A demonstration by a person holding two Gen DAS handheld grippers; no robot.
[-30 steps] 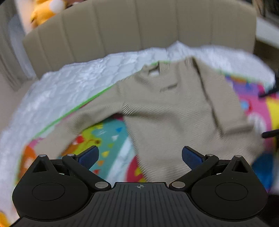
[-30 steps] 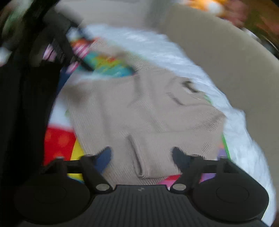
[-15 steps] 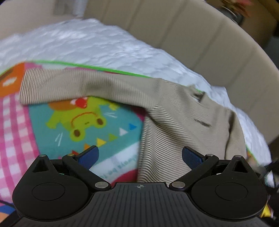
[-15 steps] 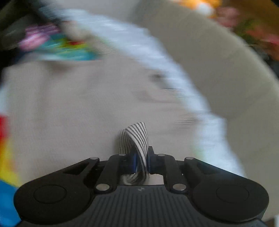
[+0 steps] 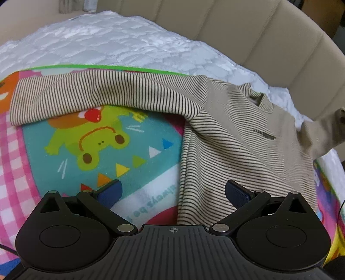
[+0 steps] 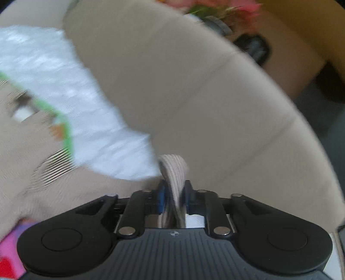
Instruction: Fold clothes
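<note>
A beige striped sweater (image 5: 241, 137) lies on a colourful play mat (image 5: 90, 137), its one sleeve (image 5: 86, 94) stretched out to the left. My left gripper (image 5: 172, 191) is open and empty, hovering over the sweater's lower left edge. My right gripper (image 6: 173, 193) is shut on the sweater's other sleeve cuff (image 6: 174, 170) and holds it lifted; that raised sleeve shows at the right edge of the left wrist view (image 5: 319, 133). The sweater body (image 6: 32, 146) is blurred at the left of the right wrist view.
The mat lies on a white quilted mattress cover (image 5: 107, 43). A beige padded headboard (image 5: 248, 28) curves round the back and right (image 6: 204, 97). Flowers (image 6: 215, 8) and dark objects stand behind it.
My right gripper has shut on the sleeve cuff and swung it up and to the right, towards the headboard. My left gripper has swung left and moved closer to the mat, still open.
</note>
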